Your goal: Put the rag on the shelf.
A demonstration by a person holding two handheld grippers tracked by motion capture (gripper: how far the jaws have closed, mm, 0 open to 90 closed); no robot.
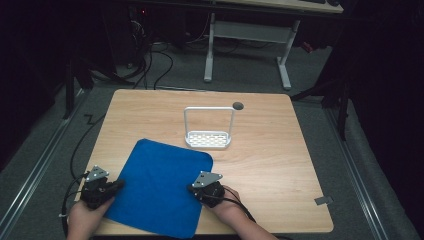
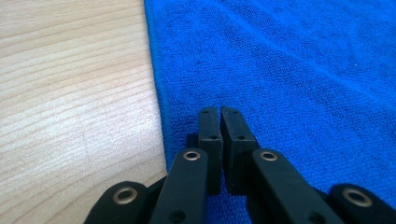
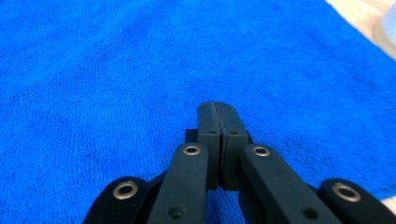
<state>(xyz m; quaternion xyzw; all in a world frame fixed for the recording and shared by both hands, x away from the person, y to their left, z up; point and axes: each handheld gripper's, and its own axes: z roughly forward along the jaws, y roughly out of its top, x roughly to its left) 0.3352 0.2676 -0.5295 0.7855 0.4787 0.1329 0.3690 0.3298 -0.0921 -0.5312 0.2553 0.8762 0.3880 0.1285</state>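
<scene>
Both your grippers are shut tight, holding nothing. The cloth [image 1: 160, 187] lies flat under the left gripper [image 2: 219, 114] and the right gripper [image 3: 217, 109]. Your left one sits just inside the cloth's edge.

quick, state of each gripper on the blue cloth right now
left gripper: jaws shut at the blue cloth's left edge; a pinch of cloth cannot be told.
right gripper: jaws shut over the cloth; a grip cannot be told.
</scene>
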